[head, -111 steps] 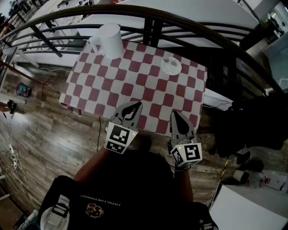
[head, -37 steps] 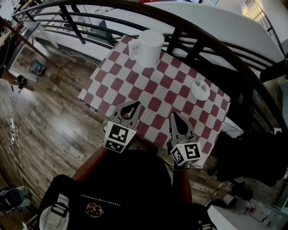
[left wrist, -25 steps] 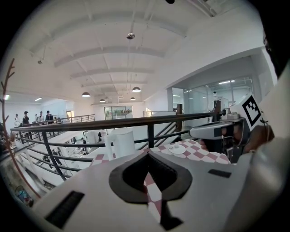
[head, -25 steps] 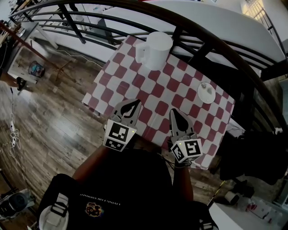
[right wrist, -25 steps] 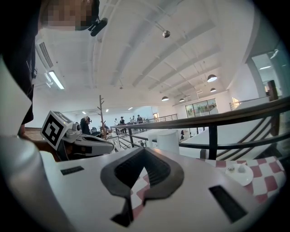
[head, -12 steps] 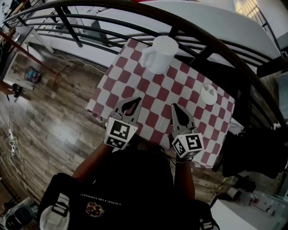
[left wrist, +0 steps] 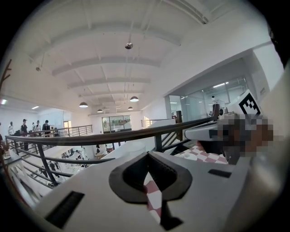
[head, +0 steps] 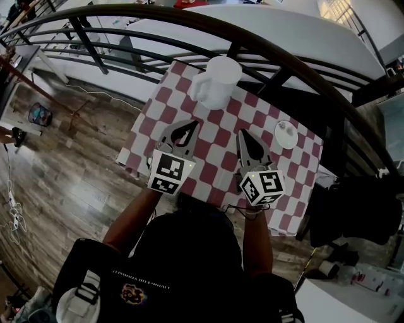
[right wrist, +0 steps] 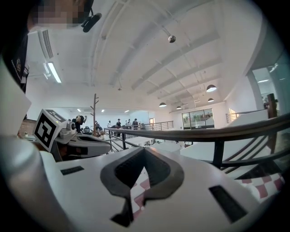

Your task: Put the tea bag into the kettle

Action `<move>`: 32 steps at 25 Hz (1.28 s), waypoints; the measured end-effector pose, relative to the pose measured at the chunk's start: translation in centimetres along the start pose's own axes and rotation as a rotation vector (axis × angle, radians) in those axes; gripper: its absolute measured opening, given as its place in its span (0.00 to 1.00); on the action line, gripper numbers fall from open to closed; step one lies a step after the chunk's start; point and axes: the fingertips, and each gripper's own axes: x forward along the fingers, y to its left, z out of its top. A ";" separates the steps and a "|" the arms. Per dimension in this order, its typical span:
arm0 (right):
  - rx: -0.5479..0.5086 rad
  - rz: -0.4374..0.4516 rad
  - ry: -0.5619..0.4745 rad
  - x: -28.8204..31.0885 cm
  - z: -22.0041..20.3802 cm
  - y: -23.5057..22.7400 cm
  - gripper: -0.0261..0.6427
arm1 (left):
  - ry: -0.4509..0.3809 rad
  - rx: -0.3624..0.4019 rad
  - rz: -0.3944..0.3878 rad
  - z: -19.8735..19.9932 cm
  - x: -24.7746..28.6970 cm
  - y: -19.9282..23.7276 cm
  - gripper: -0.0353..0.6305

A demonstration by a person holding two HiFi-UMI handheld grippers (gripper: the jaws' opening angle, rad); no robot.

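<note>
Plainly, the coming move turns on which hand is nearer the tea bag, and that looks to be the right one.

At the left, the left hand-held gripper hangs over the near part of the table with its jaws pressed together and nothing between them; only the red-and-white check cloth shows through the gap behind the tips. Ahead of it and a little to its right, at the far edge of the table beside the railing, stands the white kettle, well apart from both tools.

Further right, the right hand-held gripper points the same way, likewise closed and empty. Beyond it and off to its right sits a small white dish near the table's right edge, with a pale speck on it that I take to be the tea bag, too small to be sure of or to tell its long axis.

So the bag lies forward and right of the right tool, and the kettle forward and left of it.
</note>
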 end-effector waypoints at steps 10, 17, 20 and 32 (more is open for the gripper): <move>-0.016 0.007 0.004 5.2 1.2 -3.4 0.06 | 0.009 0.042 0.064 1.9 5.4 3.1 0.05; -0.004 0.009 0.019 8.3 1.1 -5.6 0.06 | 0.040 0.029 0.110 1.4 8.2 5.7 0.05; 0.003 0.009 0.022 9.6 1.2 -6.7 0.06 | 0.050 0.026 0.134 1.3 9.5 6.9 0.05; 0.023 0.008 0.055 14.3 0.8 -10.5 0.06 | 0.114 -0.024 0.213 -0.5 14.2 11.2 0.05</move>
